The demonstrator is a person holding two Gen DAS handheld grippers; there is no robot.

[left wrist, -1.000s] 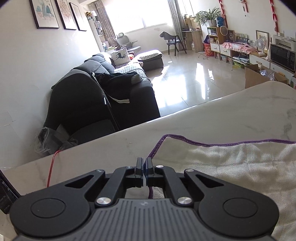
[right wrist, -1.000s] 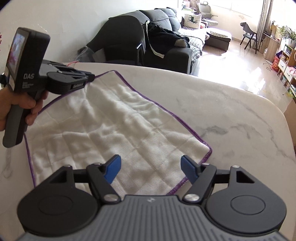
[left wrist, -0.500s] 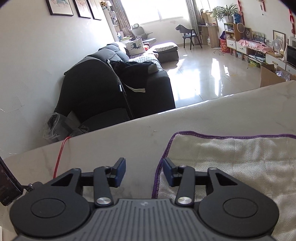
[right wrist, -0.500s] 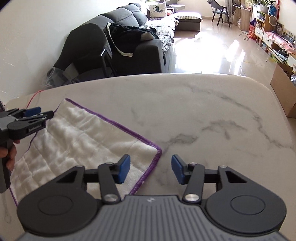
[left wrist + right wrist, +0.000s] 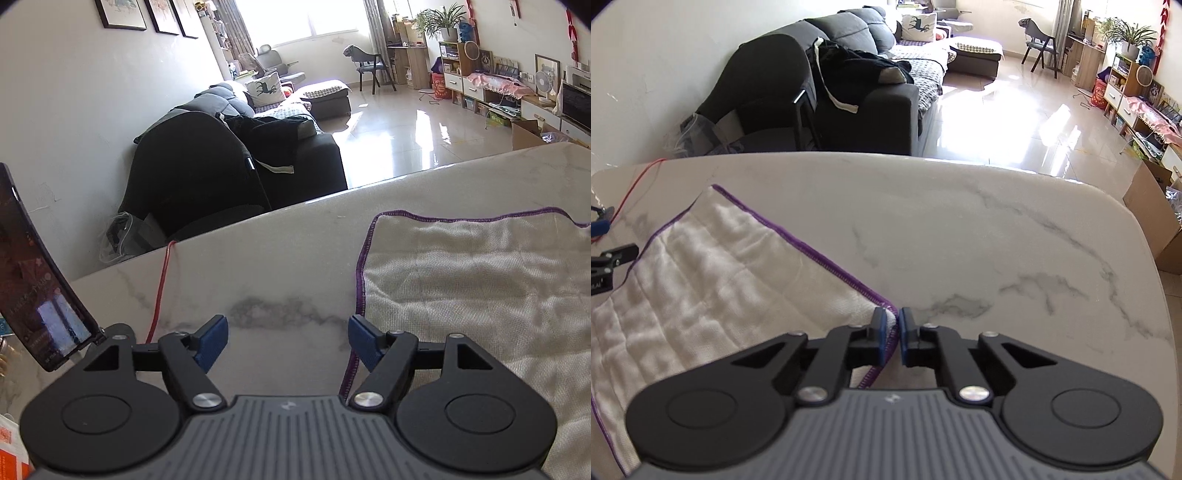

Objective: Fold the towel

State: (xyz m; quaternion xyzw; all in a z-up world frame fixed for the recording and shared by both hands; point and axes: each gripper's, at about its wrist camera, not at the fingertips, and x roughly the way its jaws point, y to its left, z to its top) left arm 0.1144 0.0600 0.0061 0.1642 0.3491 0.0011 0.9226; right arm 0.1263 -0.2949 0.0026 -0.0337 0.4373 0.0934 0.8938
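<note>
On the marble table the white towel lies flat. Right gripper has just clamped its purple-hemmed corner. Left gripper, just beside the towel's opposite hem, has just opened, empty. Cloth looks light, limp; pinch corners.

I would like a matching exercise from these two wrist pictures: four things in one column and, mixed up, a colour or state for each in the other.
Things:
1. left gripper
2. right gripper
3. towel
4. cable

States:
a. red, lying on the marble table
b. white with a purple hem
c. jaws wide apart, empty
d. shut on the towel's corner

Pairs: 1-c, 2-d, 3-b, 4-a
</note>
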